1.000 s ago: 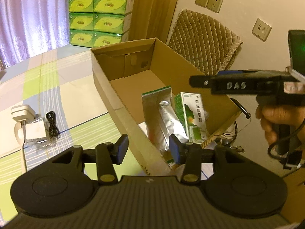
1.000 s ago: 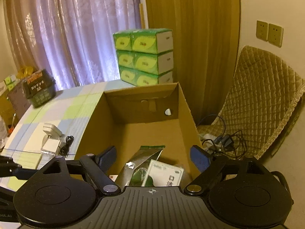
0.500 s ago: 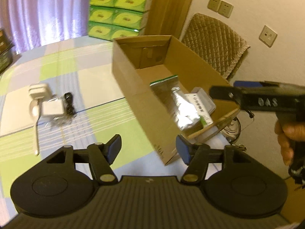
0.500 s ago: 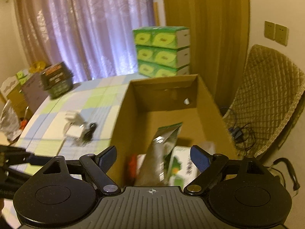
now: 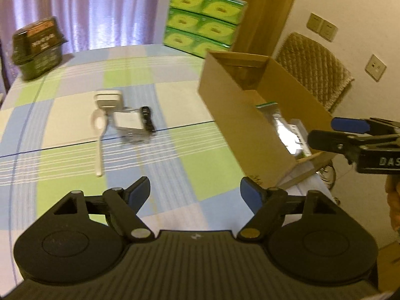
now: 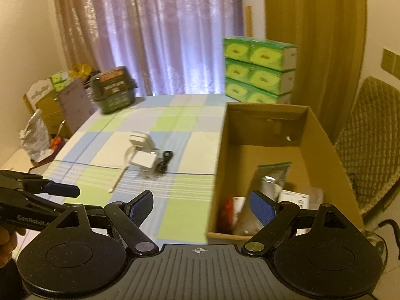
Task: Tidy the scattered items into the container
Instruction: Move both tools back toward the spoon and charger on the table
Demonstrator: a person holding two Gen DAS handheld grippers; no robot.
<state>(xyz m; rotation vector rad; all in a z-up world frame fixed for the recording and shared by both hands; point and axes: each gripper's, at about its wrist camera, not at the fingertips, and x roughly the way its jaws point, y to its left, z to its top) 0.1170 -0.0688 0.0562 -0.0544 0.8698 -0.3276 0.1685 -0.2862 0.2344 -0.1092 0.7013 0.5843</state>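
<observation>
The cardboard box (image 6: 272,165) stands ahead of the right gripper (image 6: 201,206), mostly beyond its right jaw, with a silver pouch (image 6: 271,182) and small packets inside. Ahead of the left gripper (image 5: 195,191), beyond its left jaw, lie a white spoon (image 5: 99,135), a white charger (image 5: 108,99) and a black cable (image 5: 147,120) on the checked tablecloth (image 5: 75,115). Both grippers' jaws are spread, holding nothing.

I count six green tissue boxes (image 6: 260,71) stacked by the curtain and one open brown cardboard box (image 6: 270,122). On my worktop (image 5: 75,115) lie one white plastic spoon (image 5: 99,137), one white charger plug (image 5: 109,99) and one coiled black cable (image 5: 147,118).
</observation>
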